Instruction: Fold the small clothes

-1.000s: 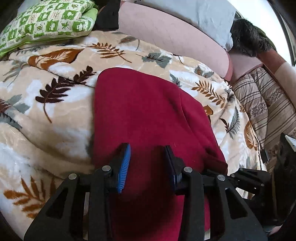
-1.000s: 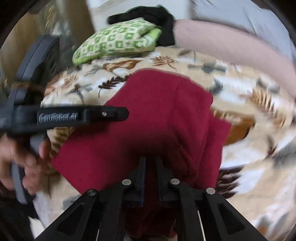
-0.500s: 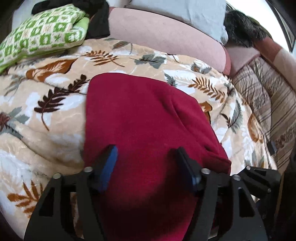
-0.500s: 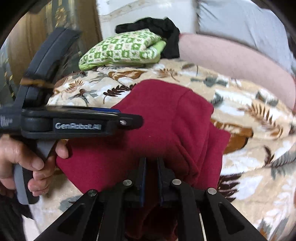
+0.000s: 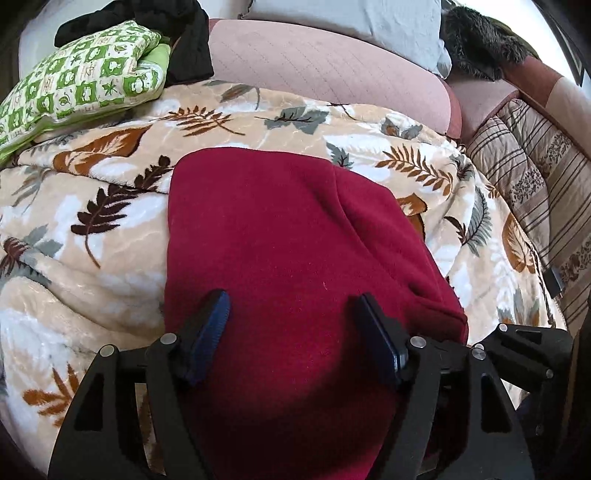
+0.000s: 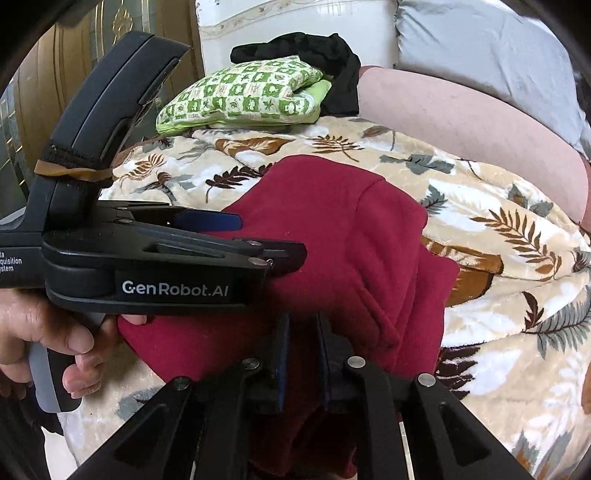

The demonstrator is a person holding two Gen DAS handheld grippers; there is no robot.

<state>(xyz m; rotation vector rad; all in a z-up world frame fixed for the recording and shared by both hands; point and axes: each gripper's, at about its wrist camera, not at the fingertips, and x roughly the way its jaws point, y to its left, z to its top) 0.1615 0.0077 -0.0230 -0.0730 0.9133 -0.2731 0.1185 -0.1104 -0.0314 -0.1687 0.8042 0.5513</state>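
Observation:
A dark red fleece garment (image 5: 280,240) lies folded on a leaf-patterned blanket (image 5: 92,236). My left gripper (image 5: 291,306) is open, its fingers spread wide just above the garment's near part, holding nothing. It also shows from the side in the right wrist view (image 6: 236,236). My right gripper (image 6: 303,321) is shut on the near edge of the garment (image 6: 332,229), with red cloth pinched between its pads.
A green checked pillow (image 5: 74,81) and a black cloth (image 5: 184,48) lie at the far left. A pink bolster (image 5: 325,70) and a grey pillow (image 5: 351,14) line the back. A striped cushion (image 5: 528,173) is at the right.
My left gripper has opened wider and let go of the garment. The right gripper has stayed shut on the cloth and drawn back slightly.

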